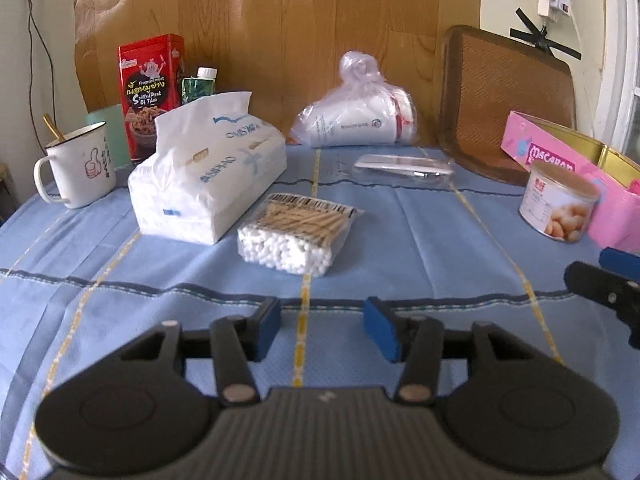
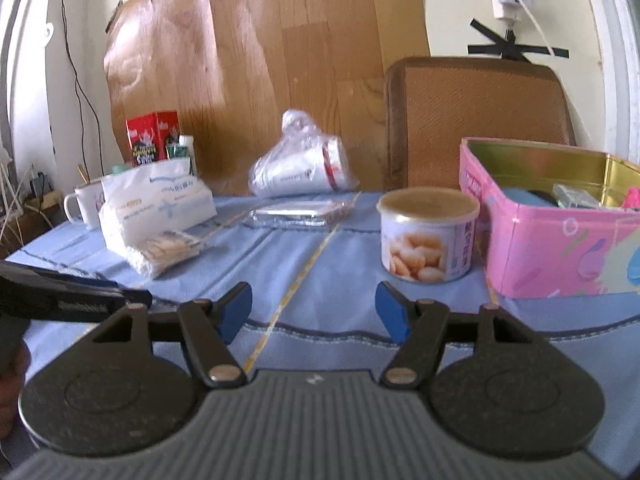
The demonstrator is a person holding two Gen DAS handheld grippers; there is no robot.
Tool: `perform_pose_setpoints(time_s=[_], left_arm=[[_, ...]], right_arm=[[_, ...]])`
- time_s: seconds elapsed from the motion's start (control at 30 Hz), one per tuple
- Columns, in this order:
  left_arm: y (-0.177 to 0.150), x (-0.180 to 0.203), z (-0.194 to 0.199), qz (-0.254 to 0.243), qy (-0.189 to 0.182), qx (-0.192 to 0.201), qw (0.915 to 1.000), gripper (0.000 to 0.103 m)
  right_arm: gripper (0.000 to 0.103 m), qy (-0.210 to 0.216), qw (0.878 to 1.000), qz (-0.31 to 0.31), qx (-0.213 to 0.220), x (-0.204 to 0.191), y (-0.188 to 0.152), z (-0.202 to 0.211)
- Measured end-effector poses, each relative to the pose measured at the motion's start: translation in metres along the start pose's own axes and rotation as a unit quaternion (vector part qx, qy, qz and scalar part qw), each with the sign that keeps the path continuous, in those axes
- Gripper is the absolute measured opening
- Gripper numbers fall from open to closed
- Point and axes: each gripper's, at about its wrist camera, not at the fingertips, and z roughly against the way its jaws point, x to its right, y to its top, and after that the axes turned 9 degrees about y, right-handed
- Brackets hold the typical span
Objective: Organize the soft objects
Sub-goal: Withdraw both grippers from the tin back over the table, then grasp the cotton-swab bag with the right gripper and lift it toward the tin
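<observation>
Cotton swabs in a clear plastic packet (image 1: 297,233) are seen lying on the blue tablecloth (image 1: 420,232), touching the white soft tissue pack (image 1: 208,176). Only the right wrist view reveals the pink tin box's (image 2: 560,248) gold interior. Bare cloth is left before the left gripper (image 1: 322,326) and right gripper (image 2: 314,312), both held with fingers apart, gripping nothing.

Bare cloth (image 1: 420,232) ahead; tissue pack (image 1: 208,176) left, can (image 1: 560,200) right
</observation>
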Motion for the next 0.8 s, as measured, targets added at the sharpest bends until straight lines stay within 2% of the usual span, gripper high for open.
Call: perform_pose_setpoints(time_s=[0.2, 0.5, 0.63, 0.8], left_arm=[[-0.001, 0.005, 0.002, -0.013, -0.024, 0.011, 0.9996, 0.048], [0.0, -0.009, 0.001, 0.026, -0.041, 0.01, 0.9988, 0.051], [-0.001, -0.022, 0.004, 0.051, -0.04, 0.011, 0.9979, 0.054], [-0.002, -0.061, 0.005, 0.086, 0.002, 0.023, 0.996, 0.055]], right_arm=[[0.07, 0.008, 1.0, -0.006, 0.0, 0.002, -0.001, 0.001], [0.07, 0.014, 0.999, -0.014, -0.034, 0.004, 0.001, -0.009], [0.07, 0.01, 0.998, -0.018, -0.053, 0.005, 0.003, -0.017], [0.071, 0.04, 0.997, -0.007, -0.07, -0.016, 0.012, -0.035]])
